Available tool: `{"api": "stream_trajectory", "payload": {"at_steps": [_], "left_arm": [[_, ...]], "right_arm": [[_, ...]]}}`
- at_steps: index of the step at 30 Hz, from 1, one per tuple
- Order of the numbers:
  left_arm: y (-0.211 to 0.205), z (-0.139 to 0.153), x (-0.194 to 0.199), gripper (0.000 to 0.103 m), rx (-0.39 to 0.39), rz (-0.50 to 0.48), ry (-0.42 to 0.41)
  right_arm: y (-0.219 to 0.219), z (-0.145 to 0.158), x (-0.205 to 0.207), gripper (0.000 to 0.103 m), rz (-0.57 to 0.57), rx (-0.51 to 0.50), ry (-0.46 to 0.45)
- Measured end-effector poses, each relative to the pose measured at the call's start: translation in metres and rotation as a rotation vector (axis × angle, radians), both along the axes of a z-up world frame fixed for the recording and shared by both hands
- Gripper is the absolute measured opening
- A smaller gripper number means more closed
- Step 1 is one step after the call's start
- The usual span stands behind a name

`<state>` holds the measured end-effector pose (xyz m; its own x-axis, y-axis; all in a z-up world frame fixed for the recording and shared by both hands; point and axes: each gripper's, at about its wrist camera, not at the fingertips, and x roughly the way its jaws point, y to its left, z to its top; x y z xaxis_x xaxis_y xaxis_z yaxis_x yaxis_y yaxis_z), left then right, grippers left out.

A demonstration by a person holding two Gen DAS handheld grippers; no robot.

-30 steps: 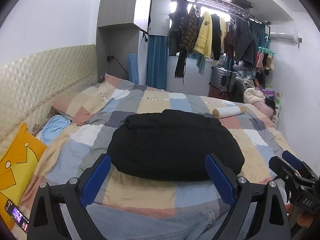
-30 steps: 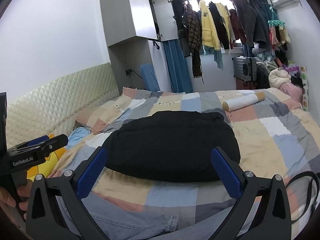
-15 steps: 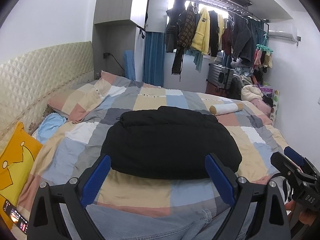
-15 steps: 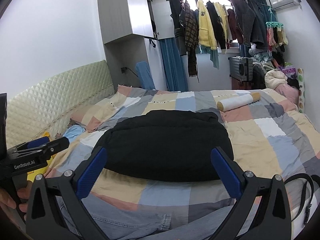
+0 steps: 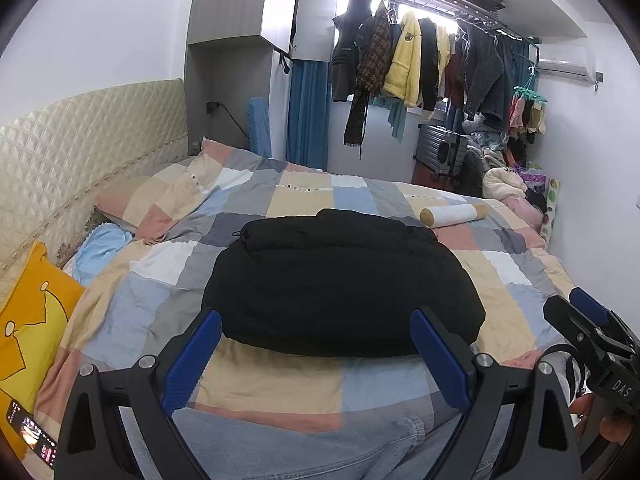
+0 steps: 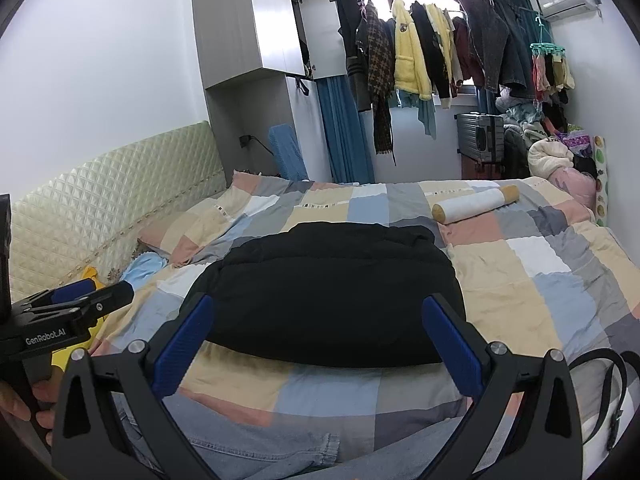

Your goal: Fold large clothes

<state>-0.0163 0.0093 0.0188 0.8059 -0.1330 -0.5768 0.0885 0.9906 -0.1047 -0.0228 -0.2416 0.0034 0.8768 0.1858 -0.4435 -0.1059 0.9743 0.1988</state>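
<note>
1. The black jacket lies folded into a thick, rounded bundle in the middle of the bed, on a checked quilt of grey, beige, blue and pink squares.
2. The left tool is held above the near edge of the bed with its two blue-padded fingers spread wide and nothing between them; the jacket's near edge shows through the gap, apart from both pads.
3. The right tool is likewise spread wide and empty, its fingers framing the near side of the jacket without touching it.
4. Each tool shows at the edge of the other's view: the right one at the far right of the left camera, the left one at the far left of the right camera.
5. Denim fabric lies at the bottom of both views, just under the tools; it looks like jeans, though the view cuts too much off to be sure.
6. A white roll with tan ends rests on the quilt beyond the jacket, to its right.
7. A yellow pillow and a phone with a lit screen sit at the left edge of the bed, near the quilted headboard.
8. Coats hang from a rack by the window at the far wall.
</note>
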Motion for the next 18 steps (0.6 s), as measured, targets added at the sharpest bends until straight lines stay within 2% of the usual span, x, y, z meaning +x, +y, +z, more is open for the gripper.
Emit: {"api": "stream_trajectory", "payload": {"at_steps": [10, 18], "left_arm": [[0.0, -0.003, -0.003, 0.096, 0.005, 0.0, 0.003], [-0.002, -0.004, -0.007, 0.096, 0.003, 0.004, 0.002]], "right_arm": [[0.008, -0.014, -0.001, 0.103, 0.002, -0.015, 0.023], [0.01, -0.012, -0.002, 0.103, -0.004, -0.023, 0.021]]}}
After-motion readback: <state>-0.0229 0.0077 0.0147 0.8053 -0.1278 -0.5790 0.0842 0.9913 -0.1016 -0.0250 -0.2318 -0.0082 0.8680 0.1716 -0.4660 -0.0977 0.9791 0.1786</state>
